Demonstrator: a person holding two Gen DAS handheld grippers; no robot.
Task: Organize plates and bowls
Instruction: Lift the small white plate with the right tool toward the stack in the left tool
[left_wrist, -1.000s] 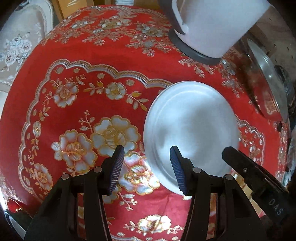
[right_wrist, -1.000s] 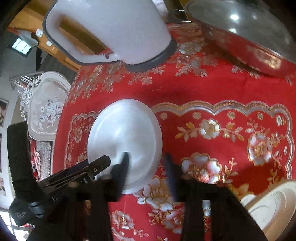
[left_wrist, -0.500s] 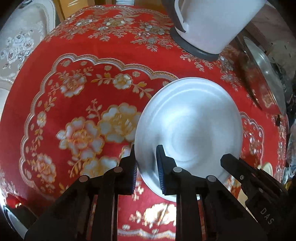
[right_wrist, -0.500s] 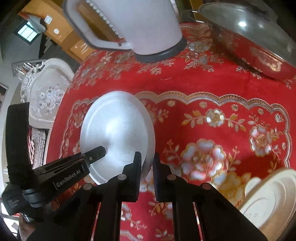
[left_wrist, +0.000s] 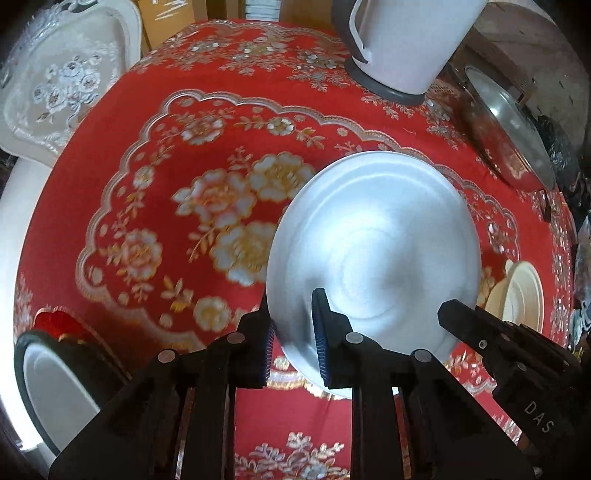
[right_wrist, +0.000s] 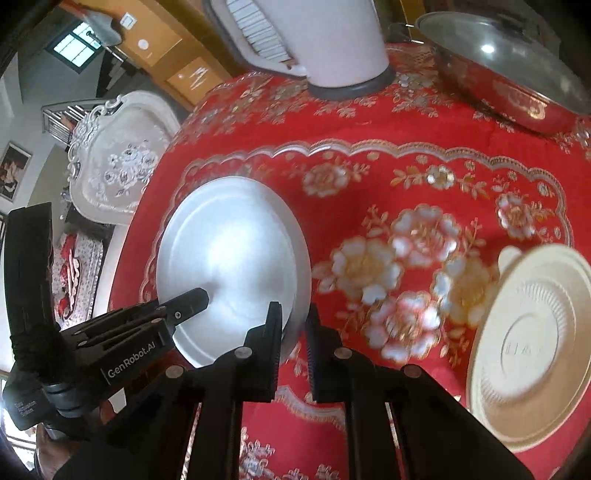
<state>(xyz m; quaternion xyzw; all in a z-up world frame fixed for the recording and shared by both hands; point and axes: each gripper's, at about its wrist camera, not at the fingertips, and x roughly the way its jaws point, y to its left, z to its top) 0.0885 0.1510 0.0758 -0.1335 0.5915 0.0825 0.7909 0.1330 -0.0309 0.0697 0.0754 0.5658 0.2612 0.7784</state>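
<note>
- The near rim of the metal plate (left_wrist: 373, 243) is hidden behind both sets of jaws, and the flowers on the table (left_wrist: 155, 155) around it are blurred.
- The left gripper (left_wrist: 291, 343) has its jaws closed on the plate's near-left rim; the right gripper (right_wrist: 293, 332) pinches the near-right rim.
- The plate is round (no long axis), its hollow face tilted up toward the cameras, above the table's near-middle, and nothing lies in it.
- Right of the plate sits a cream bowl (right_wrist: 528, 350), partly cut off, apparently stacked.
- Beyond the plate stand a white kettle (left_wrist: 406, 40) and a lidded steel pan (right_wrist: 506, 62).
</note>
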